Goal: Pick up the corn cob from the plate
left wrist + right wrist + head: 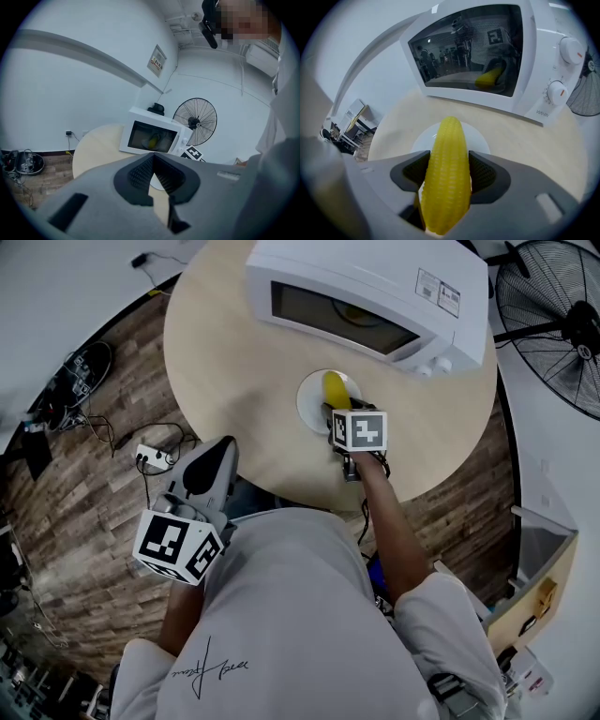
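I see the right gripper (334,413) reaching over the round pale-wood worktop (234,362), its fingers (485,173) pinching the near end of the yellow corn cob (446,183) from both sides. The cob points away from me over the small round white plate (309,399), which sits near the middle of the worktop, just in front of the white microwave oven (366,287). I cannot tell whether the cob is touching the plate. The left gripper (211,470) hangs off the worktop's near edge, over the dark wood-plank floor (94,484), and its fingers (140,173) are pressed together at the tips with nothing between them. A white power strip (150,457) with trailing cables lies on the floor, and a black pedestal fan (553,324) stands beyond the worktop by the pale wall.
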`<state>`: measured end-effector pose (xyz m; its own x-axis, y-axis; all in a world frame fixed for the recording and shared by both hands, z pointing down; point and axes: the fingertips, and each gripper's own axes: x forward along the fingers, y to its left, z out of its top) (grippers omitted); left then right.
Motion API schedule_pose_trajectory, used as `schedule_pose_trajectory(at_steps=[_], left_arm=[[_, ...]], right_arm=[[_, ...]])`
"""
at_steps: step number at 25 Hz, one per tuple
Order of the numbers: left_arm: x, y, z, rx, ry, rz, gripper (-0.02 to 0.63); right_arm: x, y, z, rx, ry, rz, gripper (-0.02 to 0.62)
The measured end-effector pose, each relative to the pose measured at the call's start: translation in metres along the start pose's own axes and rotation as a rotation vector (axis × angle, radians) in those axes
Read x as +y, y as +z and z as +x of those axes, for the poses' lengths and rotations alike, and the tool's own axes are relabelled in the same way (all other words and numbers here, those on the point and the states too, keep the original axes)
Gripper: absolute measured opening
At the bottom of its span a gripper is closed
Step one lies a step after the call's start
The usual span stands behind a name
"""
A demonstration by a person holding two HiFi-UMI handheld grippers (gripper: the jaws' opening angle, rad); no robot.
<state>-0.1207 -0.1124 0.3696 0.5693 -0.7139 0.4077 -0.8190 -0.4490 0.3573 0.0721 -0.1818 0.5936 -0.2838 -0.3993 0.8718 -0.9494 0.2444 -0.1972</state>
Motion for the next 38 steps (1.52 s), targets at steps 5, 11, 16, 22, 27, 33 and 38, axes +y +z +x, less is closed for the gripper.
schedule_pose_trajectory(at_steps=[5, 11, 16, 22, 27, 33, 38], left_arm=[[-0.005, -0.001, 0.0, 0.003, -0.01, 0.006, -0.002], [-0.01, -0.001, -0.001, -0.006, -0.013, -0.002, -0.002], [-0.012, 0.0, -0.003, -0.012, -0.011, -0.003, -0.002], [-0.014, -0.002, -0.005, -0.015, -0.01, -0.007, -0.002], [-0.018, -0.003, -0.005, -0.019, -0.016, -0.006, -0.002], [-0.025, -0.005, -0.006, -0.017, -0.026, 0.001, -0.002], [-0.034, -0.01, -0.004, -0.006, -0.045, 0.01, -0.002]], right_arm=[[-0.002, -0.001, -0.006, -0.008, 0.0, 0.005, 0.27], [-0.005, -0.004, -0.014, -0.022, 0.011, 0.02, 0.27], [-0.004, -0.006, -0.02, -0.03, 0.022, 0.027, 0.27], [-0.003, -0.007, -0.029, -0.044, 0.027, 0.028, 0.27], [-0.003, -0.008, -0.035, -0.063, 0.042, 0.036, 0.27], [0.0, -0.009, -0.045, -0.081, 0.058, 0.03, 0.27], [-0.001, -0.011, -0.051, -0.085, 0.067, 0.027, 0.27]])
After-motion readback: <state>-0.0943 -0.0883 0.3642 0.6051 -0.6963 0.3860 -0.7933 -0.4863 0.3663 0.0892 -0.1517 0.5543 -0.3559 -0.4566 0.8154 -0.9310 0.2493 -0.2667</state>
